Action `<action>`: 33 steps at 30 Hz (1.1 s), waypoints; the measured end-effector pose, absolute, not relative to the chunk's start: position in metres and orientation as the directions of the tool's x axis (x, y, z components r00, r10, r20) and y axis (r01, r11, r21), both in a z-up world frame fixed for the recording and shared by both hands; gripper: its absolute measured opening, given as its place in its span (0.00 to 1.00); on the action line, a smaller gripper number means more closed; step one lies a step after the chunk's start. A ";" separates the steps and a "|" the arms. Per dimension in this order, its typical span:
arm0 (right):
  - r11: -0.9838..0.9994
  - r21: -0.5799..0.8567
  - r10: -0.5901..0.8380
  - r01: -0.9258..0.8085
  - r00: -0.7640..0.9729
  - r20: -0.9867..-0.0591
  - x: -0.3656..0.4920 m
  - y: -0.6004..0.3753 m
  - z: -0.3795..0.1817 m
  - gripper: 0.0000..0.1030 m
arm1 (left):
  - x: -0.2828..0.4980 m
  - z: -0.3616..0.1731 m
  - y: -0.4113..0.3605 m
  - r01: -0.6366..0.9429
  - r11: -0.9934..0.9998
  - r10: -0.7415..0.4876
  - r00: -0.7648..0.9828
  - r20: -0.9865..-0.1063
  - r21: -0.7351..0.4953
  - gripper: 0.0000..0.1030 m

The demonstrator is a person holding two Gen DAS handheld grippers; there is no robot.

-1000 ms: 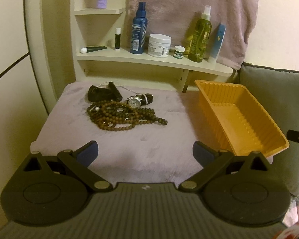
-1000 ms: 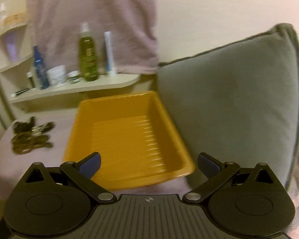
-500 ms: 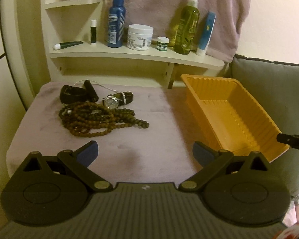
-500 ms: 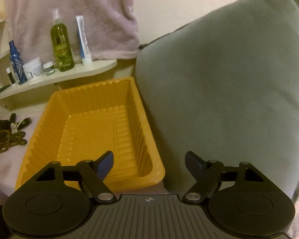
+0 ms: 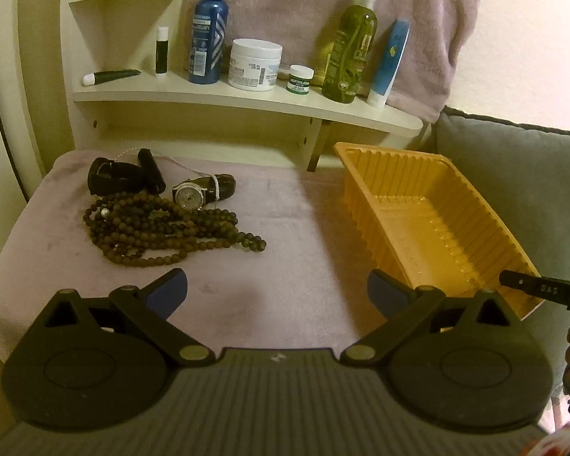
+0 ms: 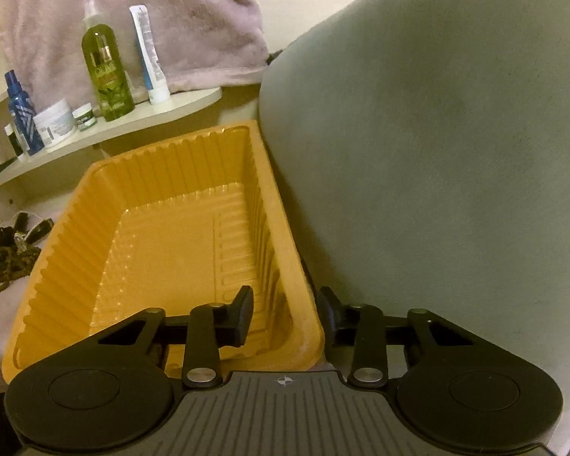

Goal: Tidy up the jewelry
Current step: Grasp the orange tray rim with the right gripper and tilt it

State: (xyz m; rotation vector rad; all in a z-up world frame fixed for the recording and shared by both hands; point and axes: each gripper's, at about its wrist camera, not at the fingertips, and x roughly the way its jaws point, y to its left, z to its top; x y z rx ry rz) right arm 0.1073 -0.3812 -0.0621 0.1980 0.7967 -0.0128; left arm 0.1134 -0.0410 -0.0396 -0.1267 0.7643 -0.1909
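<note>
Two grippers, two jobs: your right gripper straddles near-right corner wall of yellow tray, jaws narrowed, not clamped — likely steadying it. Left gripper spread wide, empty; bead necklace, watch at 11 o'clock.

My left tool hangs with its blue-padded fingers spread wide over the mauve plush worktop. Ahead to my left lies a heap of dark brown wooden bead strands, with a silver-faced black-strapped wristwatch touching its far edge. To the right sits a ribbed orange plastic tray, beside a grey-green cushion.
</note>
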 end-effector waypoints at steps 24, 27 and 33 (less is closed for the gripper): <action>0.990 0.113 0.014 0.084 0.740 -0.673 0.104 -0.352 -0.039 0.07 | 0.108 -0.040 -0.019 0.073 0.989 -0.139 0.758 -0.638 -0.129 0.96; 0.994 0.070 -0.018 0.086 0.749 -0.662 0.099 -0.340 -0.033 0.06 | 0.107 -0.042 -0.011 0.067 0.993 -0.114 0.772 -0.625 -0.099 0.95; 0.995 0.022 -0.055 0.093 0.748 -0.661 0.094 -0.325 -0.025 0.05 | 0.111 -0.054 0.005 0.084 0.996 -0.083 0.777 -0.624 -0.027 0.84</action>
